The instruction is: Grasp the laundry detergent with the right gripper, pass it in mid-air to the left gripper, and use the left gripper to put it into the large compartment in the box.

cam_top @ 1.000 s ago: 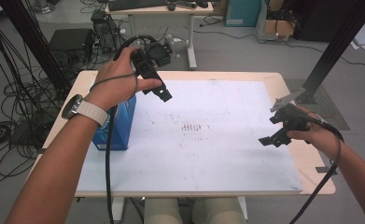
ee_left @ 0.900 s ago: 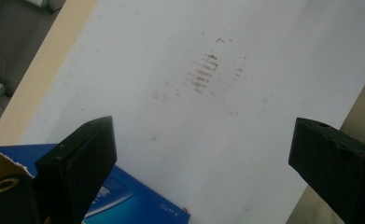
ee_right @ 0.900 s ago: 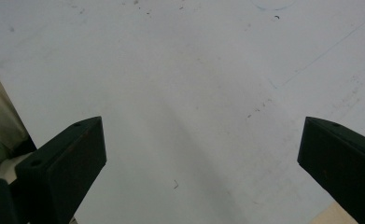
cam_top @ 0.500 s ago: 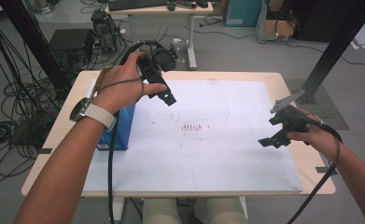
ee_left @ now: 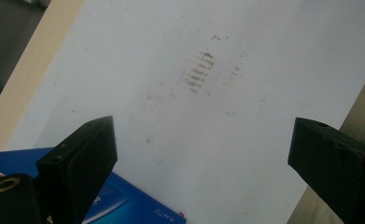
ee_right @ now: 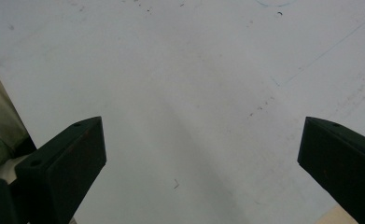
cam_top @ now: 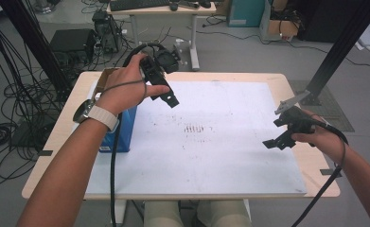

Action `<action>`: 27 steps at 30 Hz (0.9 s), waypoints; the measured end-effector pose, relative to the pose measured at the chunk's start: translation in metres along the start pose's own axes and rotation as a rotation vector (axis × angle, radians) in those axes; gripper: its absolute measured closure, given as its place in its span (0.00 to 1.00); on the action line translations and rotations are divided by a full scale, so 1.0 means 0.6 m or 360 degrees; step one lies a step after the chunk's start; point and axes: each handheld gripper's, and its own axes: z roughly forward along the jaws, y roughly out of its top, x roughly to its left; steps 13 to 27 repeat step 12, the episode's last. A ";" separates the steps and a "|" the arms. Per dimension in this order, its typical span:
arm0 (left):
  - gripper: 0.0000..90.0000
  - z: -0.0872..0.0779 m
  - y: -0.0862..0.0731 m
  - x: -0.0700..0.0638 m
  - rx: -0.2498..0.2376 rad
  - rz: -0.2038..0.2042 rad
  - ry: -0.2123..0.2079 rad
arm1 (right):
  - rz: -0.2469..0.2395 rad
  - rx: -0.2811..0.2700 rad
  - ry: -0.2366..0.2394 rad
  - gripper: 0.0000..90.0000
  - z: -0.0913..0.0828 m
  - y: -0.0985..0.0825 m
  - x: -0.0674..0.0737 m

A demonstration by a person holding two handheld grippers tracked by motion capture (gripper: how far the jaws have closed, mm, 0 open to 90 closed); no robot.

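Observation:
My left gripper hangs open above the far left part of the white sheet, held in a hand that wears a wristwatch. In the left gripper view its jaws stand wide apart with nothing between them, over a patch of dark smudges. A blue box stands on the table's left side, partly hidden under that forearm; its corner shows beside the left jaw. My right gripper rests low near the sheet's right edge, open and empty over bare white surface.
The wooden table juts out around the sheet. A second desk with a keyboard stands behind. Cables lie on the floor at the left. A black frame post rises at the back right. The person's knees sit at the front edge.
The left gripper has drifted slightly to the right over the sheet. The right gripper has stayed where it was.

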 end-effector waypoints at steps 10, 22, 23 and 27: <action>0.10 -0.001 -0.001 0.002 -0.0005 -0.0009 -0.0004 | 0.0001 -0.0001 0.0004 0.01 0.001 -0.001 0.001; 0.10 0.000 -0.001 0.002 -0.0028 -0.0023 -0.0003 | 0.0002 -0.0003 0.0006 0.01 0.002 -0.001 0.001; 0.10 0.000 -0.001 0.002 -0.0028 -0.0023 -0.0003 | 0.0002 -0.0003 0.0006 0.01 0.002 -0.001 0.001; 0.10 0.000 -0.001 0.002 -0.0028 -0.0023 -0.0003 | 0.0002 -0.0003 0.0006 0.01 0.002 -0.001 0.001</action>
